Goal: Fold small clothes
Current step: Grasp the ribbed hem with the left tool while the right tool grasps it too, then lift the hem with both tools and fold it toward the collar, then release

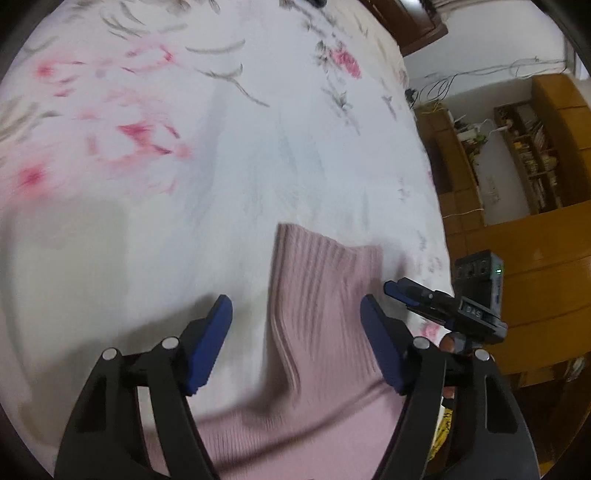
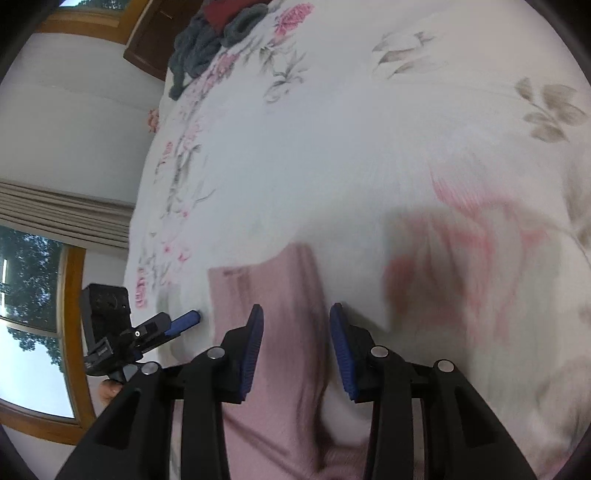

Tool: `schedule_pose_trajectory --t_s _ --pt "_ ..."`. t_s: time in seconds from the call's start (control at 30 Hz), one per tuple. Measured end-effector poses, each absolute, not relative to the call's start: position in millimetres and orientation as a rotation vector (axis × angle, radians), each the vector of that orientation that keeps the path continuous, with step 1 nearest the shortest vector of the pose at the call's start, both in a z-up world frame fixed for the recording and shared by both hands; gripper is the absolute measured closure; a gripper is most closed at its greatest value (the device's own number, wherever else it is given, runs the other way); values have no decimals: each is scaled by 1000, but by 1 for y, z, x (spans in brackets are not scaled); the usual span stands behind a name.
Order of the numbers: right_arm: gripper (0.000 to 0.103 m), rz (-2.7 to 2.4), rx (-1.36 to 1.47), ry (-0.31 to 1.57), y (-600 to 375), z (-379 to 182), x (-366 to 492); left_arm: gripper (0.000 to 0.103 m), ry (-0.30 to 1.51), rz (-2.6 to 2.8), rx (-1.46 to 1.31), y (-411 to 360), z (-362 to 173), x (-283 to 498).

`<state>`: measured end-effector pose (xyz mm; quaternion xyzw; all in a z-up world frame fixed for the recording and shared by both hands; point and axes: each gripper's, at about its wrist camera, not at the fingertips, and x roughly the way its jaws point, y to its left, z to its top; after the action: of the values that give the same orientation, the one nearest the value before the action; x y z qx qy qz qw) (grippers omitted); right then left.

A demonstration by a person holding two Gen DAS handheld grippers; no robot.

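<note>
Blue-padded fingers of the left gripper (image 1: 295,332) stand wide apart over a pink ribbed knit garment (image 1: 314,332), clamping nothing. That garment lies on the floral bedsheet (image 1: 258,166) close below both cameras, its fine vertical ribs running away from the viewer and its far edge ending in an uneven, stepped line with one raised corner. A soft crease runs down the knit between the left fingers. From the right wrist, the right gripper (image 2: 296,345) is parted more narrowly, its pads straddling a strip of the same pink knit; motion blur makes it hard to say whether they touch the cloth, though they are not closed on it. Each gripper shows in the other's view at the garment's side edge. Farther off, the white sheet with pink blossoms and grey leaves spreads out, and a heap of dark grey and red clothes (image 2: 210,33) sits at its far end. Beyond the bed stand wooden shelves (image 1: 532,155).
</note>
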<state>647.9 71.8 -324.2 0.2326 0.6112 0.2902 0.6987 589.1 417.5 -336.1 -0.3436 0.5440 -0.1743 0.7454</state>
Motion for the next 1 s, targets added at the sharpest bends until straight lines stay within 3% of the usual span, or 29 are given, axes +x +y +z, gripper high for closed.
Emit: schedule_pose_trajectory --t_s 0.17,0.23,0.3,0.33,0.37,0.4,0.67,0.83,1.0 --pt "67 663 507 1358 75 -335 660 36 1164 -405 -745 409 -346 609" --pt "67 678 506 1355 77 -336 663 44 1161 -417 -719 403 -347 614" --pt "70 690 511 1355 80 -336 664 64 1161 -412 -690 400 -348 616" --pt "78 697 506 1361 82 -337 664 87 1163 -409 -683 398 -348 617" --pt "83 700 490 1365 85 -337 663 96 1159 -406 -675 398 -347 615" --pt "90 700 475 1365 86 -335 661 96 1147 -400 -665 397 -344 613" --pt "92 750 432 1244 75 -271 631 98 1005 -462 -663 405 -274 572" --pt "92 817 307 1150 72 -208 576 98 963 -545 -586 389 -219 514" --pt "92 856 201 1096 62 -180 485 97 988 -563 -440 355 -212 433"
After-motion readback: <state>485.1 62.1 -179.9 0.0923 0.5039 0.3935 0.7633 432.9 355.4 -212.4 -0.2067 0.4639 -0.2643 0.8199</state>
